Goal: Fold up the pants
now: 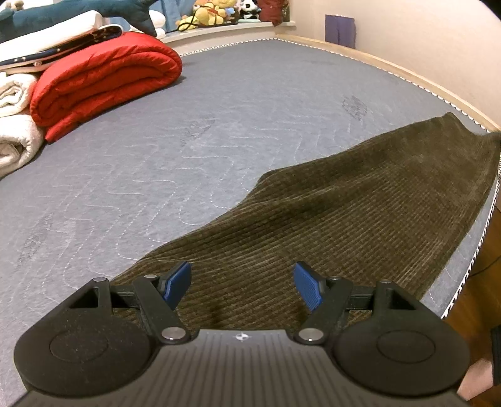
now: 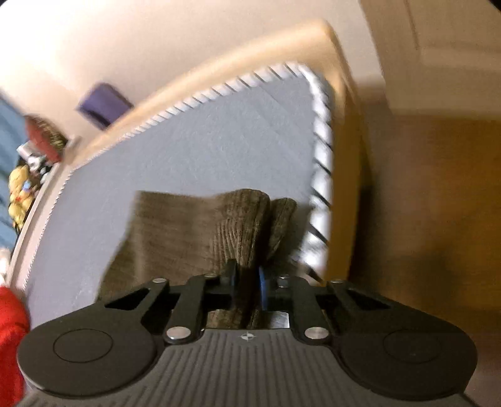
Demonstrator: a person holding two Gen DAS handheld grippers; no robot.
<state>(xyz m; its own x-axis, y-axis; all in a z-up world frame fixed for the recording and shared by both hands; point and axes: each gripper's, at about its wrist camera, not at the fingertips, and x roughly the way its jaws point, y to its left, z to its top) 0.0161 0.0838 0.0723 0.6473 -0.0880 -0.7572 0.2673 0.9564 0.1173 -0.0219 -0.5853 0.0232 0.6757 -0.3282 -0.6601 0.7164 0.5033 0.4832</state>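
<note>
Dark olive corduroy pants (image 1: pixel 344 213) lie along the near right side of a grey quilted mattress (image 1: pixel 188 131). My left gripper (image 1: pixel 242 286) is open, its blue pads (image 1: pixel 178 283) spread just above one end of the pants, holding nothing. In the right wrist view, which is blurred, my right gripper (image 2: pixel 247 283) is shut on a bunched fold of the pants (image 2: pixel 241 225) and holds it raised near the mattress corner (image 2: pixel 310 78). The rest of the pants lies flat to the left of that fold.
A rolled red quilt (image 1: pixel 103 81), white blankets (image 1: pixel 15 125) and other bedding are stacked at the far left. Plush toys (image 1: pixel 213 14) sit on a ledge beyond the bed. The mattress edge (image 1: pixel 482 244) and wooden floor (image 2: pixel 422 219) are close on the right.
</note>
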